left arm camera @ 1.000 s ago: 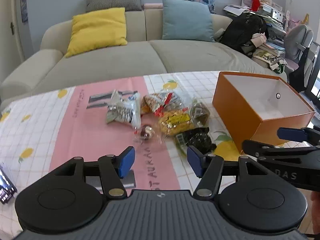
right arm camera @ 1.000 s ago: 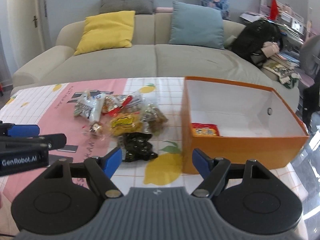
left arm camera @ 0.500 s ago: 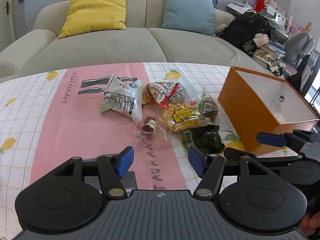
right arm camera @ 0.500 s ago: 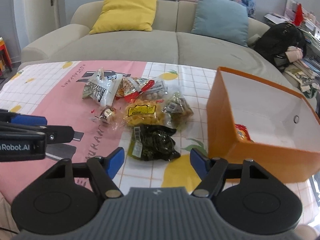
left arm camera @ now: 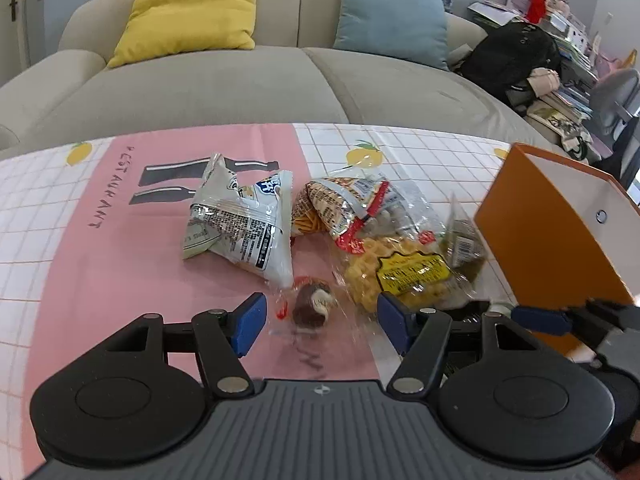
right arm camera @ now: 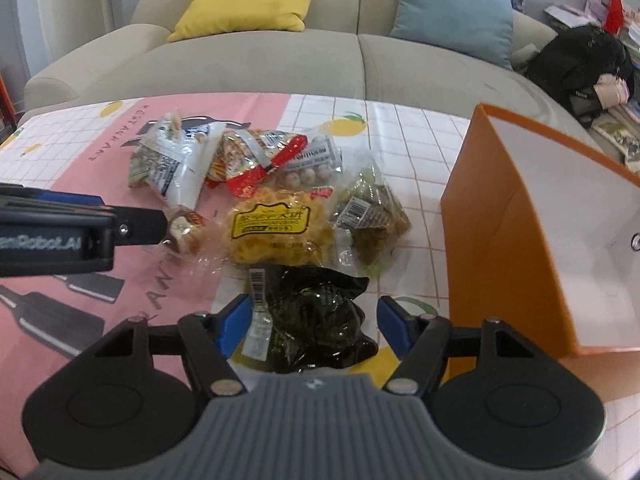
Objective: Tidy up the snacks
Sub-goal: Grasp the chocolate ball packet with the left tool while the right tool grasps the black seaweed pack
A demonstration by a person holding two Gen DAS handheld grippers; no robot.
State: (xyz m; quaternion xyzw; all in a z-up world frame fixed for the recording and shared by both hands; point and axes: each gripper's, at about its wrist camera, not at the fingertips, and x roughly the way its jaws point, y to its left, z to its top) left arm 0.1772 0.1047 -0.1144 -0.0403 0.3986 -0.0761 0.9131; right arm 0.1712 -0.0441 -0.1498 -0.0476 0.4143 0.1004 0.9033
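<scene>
A pile of snack packets lies on the pink and white tablecloth [left arm camera: 100, 272]. My left gripper [left arm camera: 320, 318] is open, low over a small brown sweet in a clear wrapper [left arm camera: 313, 307] that sits between its blue pads, untouched. Behind it lie a silver-white packet [left arm camera: 240, 220], a red-trimmed packet [left arm camera: 344, 204] and a yellow packet [left arm camera: 400, 272]. My right gripper [right arm camera: 315, 322] is open around a dark green packet [right arm camera: 320, 300], its pads beside it and not pressing. An orange box [right arm camera: 500, 240] stands to the right, open at the top.
An olive packet [right arm camera: 372, 216] lies between the yellow packet [right arm camera: 276, 228] and the box. A beige sofa [left arm camera: 240, 80] with a yellow cushion [left arm camera: 188, 12] and a blue cushion [left arm camera: 392, 16] runs behind the table. A black backpack [left arm camera: 512, 56] sits at its right end.
Both grippers have come forward and down toward the pile. The brown sweet now sits between the left pads, the dark packet between the right ones.
</scene>
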